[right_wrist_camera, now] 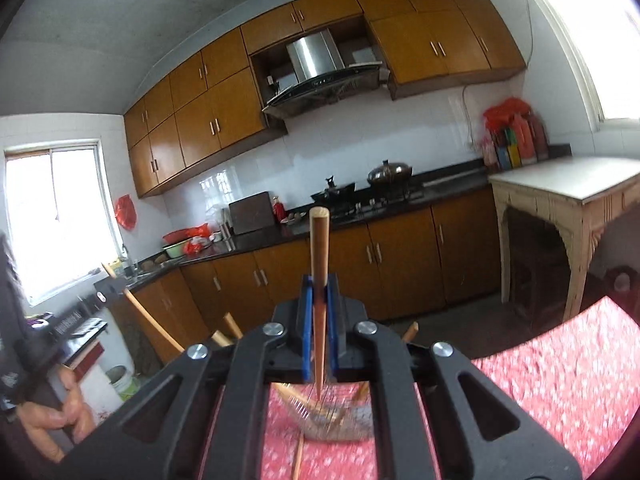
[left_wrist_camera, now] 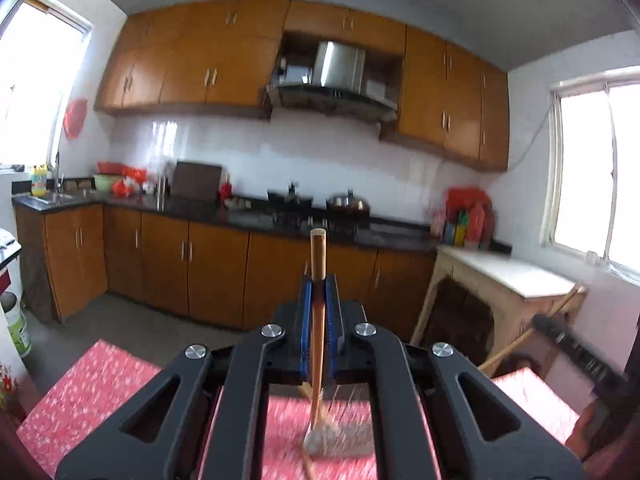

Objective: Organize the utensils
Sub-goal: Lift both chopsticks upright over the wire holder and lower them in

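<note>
My left gripper is shut on a wooden-handled utensil. The handle stands up past the fingertips, and a blurred grey head hangs below over the red flowered tablecloth. My right gripper is shut on another wooden-handled utensil, also upright, its lower end tapering above a wire basket. Several wooden handles lean out of that basket. In the left wrist view the right gripper's body shows at the right edge. In the right wrist view the left gripper's body shows at the left, with its long handle.
A person's hand shows at the lower left. Beyond the table runs a dark kitchen counter with pots on a stove, over brown cabinets. A pale side table stands at the right under a window.
</note>
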`<state>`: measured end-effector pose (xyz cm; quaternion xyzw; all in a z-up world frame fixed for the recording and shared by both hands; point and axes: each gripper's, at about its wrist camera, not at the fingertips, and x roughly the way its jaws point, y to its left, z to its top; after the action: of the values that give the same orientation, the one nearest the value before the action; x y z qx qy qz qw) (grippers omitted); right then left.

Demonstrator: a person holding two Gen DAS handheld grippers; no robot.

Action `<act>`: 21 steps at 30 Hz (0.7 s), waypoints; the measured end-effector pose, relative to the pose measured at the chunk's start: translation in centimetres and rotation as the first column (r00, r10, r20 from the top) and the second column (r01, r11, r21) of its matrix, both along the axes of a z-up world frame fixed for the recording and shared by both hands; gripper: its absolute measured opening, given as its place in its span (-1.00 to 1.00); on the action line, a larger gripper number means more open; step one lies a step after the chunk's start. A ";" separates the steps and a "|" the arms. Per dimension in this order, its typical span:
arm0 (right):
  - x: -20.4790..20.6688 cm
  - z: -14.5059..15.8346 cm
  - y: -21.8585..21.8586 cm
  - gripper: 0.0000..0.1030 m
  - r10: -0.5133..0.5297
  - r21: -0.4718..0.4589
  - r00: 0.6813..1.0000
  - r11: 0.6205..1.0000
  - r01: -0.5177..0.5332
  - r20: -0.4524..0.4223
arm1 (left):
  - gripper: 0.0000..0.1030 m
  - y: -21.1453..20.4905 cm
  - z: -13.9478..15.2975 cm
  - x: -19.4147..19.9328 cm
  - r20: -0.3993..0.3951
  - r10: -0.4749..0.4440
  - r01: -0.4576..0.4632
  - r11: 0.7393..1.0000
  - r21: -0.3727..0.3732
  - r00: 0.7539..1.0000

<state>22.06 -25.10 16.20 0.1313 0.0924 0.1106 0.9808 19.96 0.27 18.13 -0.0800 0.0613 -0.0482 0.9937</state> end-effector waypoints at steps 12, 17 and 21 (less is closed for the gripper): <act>6.3 -3.2 1.7 -0.85 0.020 -0.039 0.995 0.999 -0.024 -0.097 | -0.88 -1.8 -3.6 5.6 -0.049 0.003 -0.008 0.996 -0.093 0.999; 7.4 -4.5 1.9 -0.85 0.029 -0.040 0.990 0.999 -0.035 -0.135 | -0.87 -2.0 -5.1 6.3 -0.100 -0.017 0.008 0.996 -0.089 0.995; 7.9 -5.3 1.9 -0.85 0.041 -0.030 0.986 0.998 -0.046 -0.164 | -0.87 -2.2 -5.9 6.7 -0.131 -0.021 0.011 0.997 -0.078 0.991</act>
<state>29.94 -23.22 10.91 0.1214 0.1772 0.1194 0.9693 26.64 -1.89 12.25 -0.1210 0.1256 -0.0530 0.9832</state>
